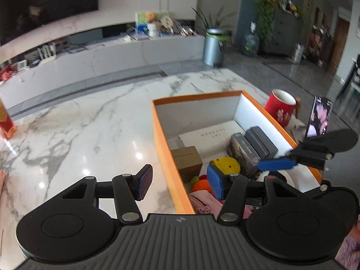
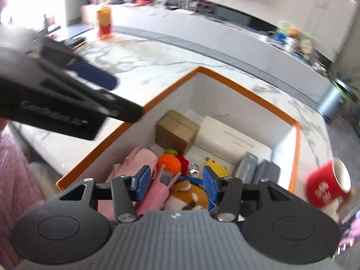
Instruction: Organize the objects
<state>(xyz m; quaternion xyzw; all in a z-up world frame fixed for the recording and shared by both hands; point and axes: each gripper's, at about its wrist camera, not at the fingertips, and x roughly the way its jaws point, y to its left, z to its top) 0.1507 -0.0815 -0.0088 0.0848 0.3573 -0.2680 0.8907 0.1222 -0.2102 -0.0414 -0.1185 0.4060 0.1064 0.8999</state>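
On the marble desk (image 1: 94,121) an orange box (image 1: 164,148) stands open, with a red mug (image 1: 280,110) just beside its far side. Inside the box lie a white flat carton (image 1: 211,132), a brown cardboard box (image 1: 187,159), dark slim cases (image 1: 261,142) standing against one wall, pink cloth (image 2: 135,162), a plush animal (image 2: 187,196), a yellow round item (image 1: 226,164) and an orange knitted toy (image 2: 168,165). The left tongs (image 1: 181,181) stand well apart, straddling the box's near wall with nothing between them. The right tongs (image 2: 176,181) hang over the toys with jaws parted, gripping nothing; a pink tube-like item (image 2: 155,196) lies between them, whether touching I cannot tell.
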